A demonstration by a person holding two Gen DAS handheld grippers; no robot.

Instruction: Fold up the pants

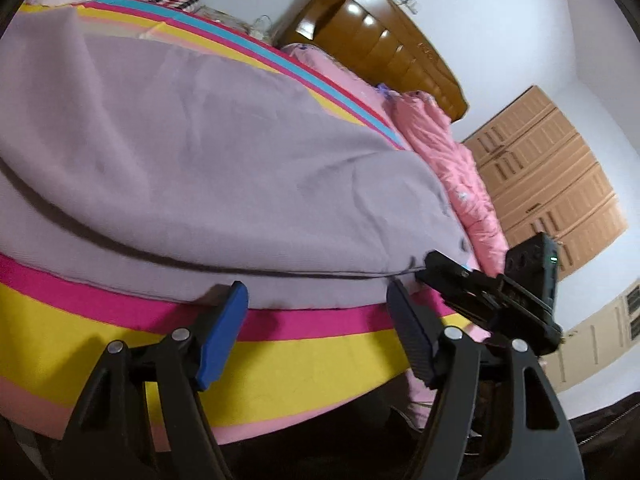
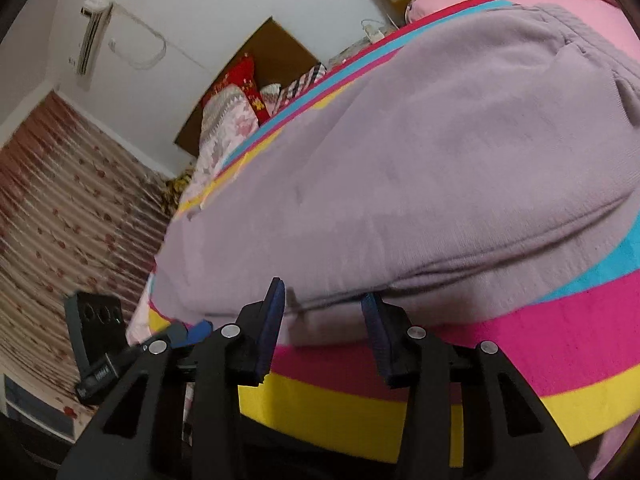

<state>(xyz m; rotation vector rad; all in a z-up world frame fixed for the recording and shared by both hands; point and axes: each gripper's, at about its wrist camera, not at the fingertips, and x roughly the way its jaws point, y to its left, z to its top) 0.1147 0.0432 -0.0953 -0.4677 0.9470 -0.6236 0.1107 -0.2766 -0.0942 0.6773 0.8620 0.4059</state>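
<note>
Mauve pants [image 1: 192, 168] lying flat on striped bedspread, near bed edge.

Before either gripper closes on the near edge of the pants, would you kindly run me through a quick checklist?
1. Left gripper jaws open: ok.
2. Right gripper jaws open: ok.
3. Both at the near edge of the purple pants: ok.
4. Cloth between the jaws: not ok, the edge lies just beyond the tips in both views.
5. Pants flat on the striped sheet: ok, only light creases.
6. Far edge free of the pink quilt: cannot tell.
</note>
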